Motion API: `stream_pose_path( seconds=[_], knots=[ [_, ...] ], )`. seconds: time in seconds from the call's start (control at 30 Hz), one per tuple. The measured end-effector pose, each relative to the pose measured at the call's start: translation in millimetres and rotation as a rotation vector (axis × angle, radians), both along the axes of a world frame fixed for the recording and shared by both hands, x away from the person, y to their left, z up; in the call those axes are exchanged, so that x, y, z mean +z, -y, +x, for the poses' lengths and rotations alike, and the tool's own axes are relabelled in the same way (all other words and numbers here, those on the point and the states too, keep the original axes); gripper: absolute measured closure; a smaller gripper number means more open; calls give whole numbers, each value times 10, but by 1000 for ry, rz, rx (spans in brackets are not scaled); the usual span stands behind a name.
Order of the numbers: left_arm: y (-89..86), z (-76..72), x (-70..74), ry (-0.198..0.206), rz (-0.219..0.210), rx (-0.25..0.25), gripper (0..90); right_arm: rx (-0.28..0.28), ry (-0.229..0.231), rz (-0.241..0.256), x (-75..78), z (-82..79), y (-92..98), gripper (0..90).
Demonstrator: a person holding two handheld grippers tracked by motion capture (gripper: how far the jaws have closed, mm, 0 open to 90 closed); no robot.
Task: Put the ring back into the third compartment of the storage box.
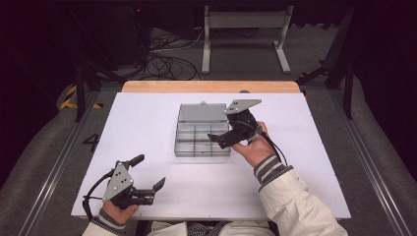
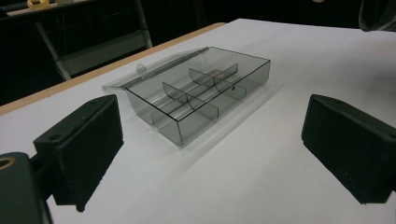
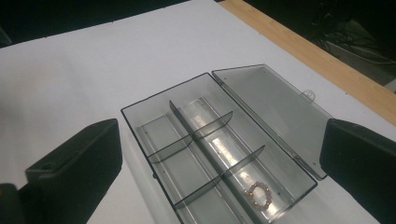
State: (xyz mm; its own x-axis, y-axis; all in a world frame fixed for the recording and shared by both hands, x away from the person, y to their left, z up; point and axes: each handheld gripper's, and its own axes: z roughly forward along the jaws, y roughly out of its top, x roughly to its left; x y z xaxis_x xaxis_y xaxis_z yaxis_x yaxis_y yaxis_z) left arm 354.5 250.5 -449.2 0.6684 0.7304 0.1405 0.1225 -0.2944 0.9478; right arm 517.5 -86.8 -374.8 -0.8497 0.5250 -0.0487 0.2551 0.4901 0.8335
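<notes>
A clear grey compartment box (image 1: 196, 140) lies mid-table with its lid (image 1: 200, 112) folded flat behind it. Dividers split it into several cells. A small beaded ring (image 3: 259, 193) rests in the end cell on the lid side, nearest my right gripper. My right gripper (image 1: 219, 140) hovers open over the box's right end, and between its jaws (image 3: 226, 133) is nothing but the box below. My left gripper (image 1: 147, 172) is open near the table's front left corner, well apart from the box (image 2: 196, 93), with nothing between its jaws (image 2: 212, 128).
The white table top (image 1: 147, 118) ends in a wooden strip (image 1: 211, 87) at the far side. Beyond it stand a grey metal frame (image 1: 246, 19) and loose cables (image 1: 167, 59) on the floor. Metal rails run along both sides.
</notes>
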Motion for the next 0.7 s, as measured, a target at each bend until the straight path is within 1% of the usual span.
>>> stream_pose_path(
  seconds=[0.2,0.27,0.3,0.43,0.6,0.7],
  knots=[
    [5,3,0,-1,8,-1,59,-14,13,18,15,-110,156,0],
    [7,1,-1,-3,6,0,59,-16,15,18,14,-126,184,0],
    [6,1,1,0,7,1,59,-20,19,25,12,-161,237,0],
    [5,0,0,-1,3,1,59,-24,22,39,7,-235,340,0],
    [7,-1,0,0,5,2,59,-22,32,40,-4,-331,453,0],
    [8,-4,1,-2,2,2,59,-33,40,45,-19,-398,540,0]
  ],
)
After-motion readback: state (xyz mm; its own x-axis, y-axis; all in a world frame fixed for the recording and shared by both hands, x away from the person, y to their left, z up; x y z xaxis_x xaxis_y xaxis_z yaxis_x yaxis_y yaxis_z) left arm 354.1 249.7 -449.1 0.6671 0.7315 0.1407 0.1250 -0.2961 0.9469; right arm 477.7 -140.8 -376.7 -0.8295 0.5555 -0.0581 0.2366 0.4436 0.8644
